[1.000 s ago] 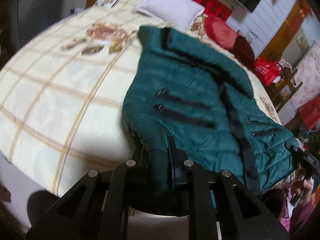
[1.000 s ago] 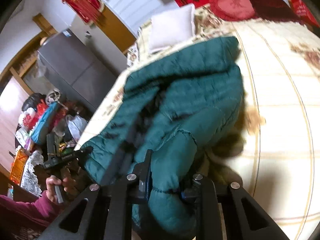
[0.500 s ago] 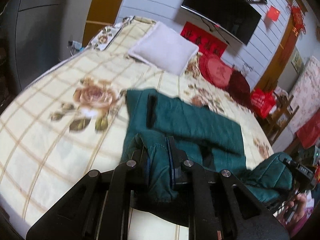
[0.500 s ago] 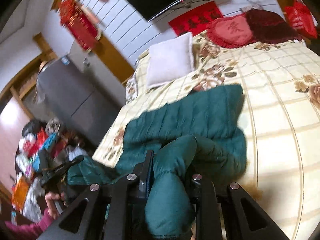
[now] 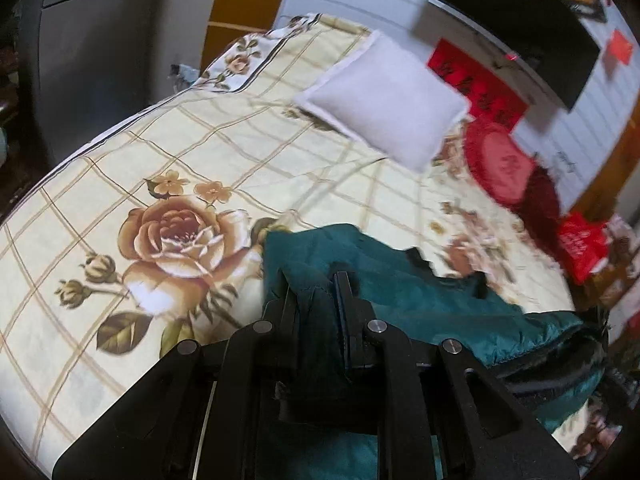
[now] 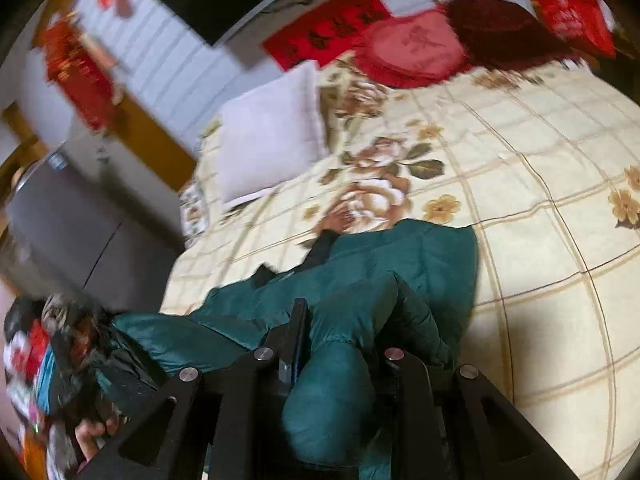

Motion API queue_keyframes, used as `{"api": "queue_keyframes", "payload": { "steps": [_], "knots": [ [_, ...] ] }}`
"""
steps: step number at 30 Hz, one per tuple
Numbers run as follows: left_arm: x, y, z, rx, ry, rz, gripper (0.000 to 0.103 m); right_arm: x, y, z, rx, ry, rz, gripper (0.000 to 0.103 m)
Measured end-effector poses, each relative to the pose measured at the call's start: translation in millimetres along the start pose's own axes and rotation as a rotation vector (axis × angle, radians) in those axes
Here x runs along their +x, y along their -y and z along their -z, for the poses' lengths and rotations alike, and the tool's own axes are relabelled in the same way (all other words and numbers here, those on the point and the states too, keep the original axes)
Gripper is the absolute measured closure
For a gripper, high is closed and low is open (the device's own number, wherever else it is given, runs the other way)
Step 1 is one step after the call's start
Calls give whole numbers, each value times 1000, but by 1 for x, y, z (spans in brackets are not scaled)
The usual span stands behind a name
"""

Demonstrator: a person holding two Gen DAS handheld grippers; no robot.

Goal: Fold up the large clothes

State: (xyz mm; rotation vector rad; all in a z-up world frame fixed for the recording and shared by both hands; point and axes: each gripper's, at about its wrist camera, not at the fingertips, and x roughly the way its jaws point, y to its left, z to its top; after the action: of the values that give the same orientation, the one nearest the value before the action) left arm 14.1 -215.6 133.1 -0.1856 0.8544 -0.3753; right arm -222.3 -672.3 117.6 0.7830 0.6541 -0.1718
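Observation:
A dark green quilted jacket [image 5: 408, 292] with black trim lies doubled over on the floral bedspread [image 5: 120, 168]. My left gripper [image 5: 314, 292] is shut on a bunched edge of the jacket and holds it over the folded part. In the right wrist view the jacket [image 6: 420, 256] lies the same way, and my right gripper [image 6: 344, 312] is shut on another thick green fold. The far layer lies flat toward the pillows; the near part sags between the two grippers.
A white pillow [image 5: 384, 96] and round red cushions [image 5: 500, 164] lie at the head of the bed. A grey cabinet [image 6: 60, 216] stands beside the bed. Cluttered bags [image 6: 36, 360] show at the bed's edge, and a red bag [image 5: 580, 244] at the other side.
Both grippers have carried the near end of the jacket up and forward over itself toward the pillows. The jacket, spread long before, now lies folded short.

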Motion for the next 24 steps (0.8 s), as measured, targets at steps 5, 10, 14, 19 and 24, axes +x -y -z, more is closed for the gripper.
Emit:
{"api": "queue_keyframes", "payload": {
  "steps": [5,10,14,19,24],
  "knots": [
    [49,3,-5,-8,-44,-33,89,47,36,-4,108,-41,10,84],
    [84,5,-6,-36,-84,-22,88,54,57,-4,201,-53,-138,60],
    [86,2,-6,-42,-88,24,86,19,50,-9,158,8,-174,15],
    [83,-7,-10,-85,-115,85,80,-39,14,0,9,137,-163,13],
    [77,-8,-12,-108,-126,100,78,-6,-92,33,-357,9,-159,13]
  ]
}}
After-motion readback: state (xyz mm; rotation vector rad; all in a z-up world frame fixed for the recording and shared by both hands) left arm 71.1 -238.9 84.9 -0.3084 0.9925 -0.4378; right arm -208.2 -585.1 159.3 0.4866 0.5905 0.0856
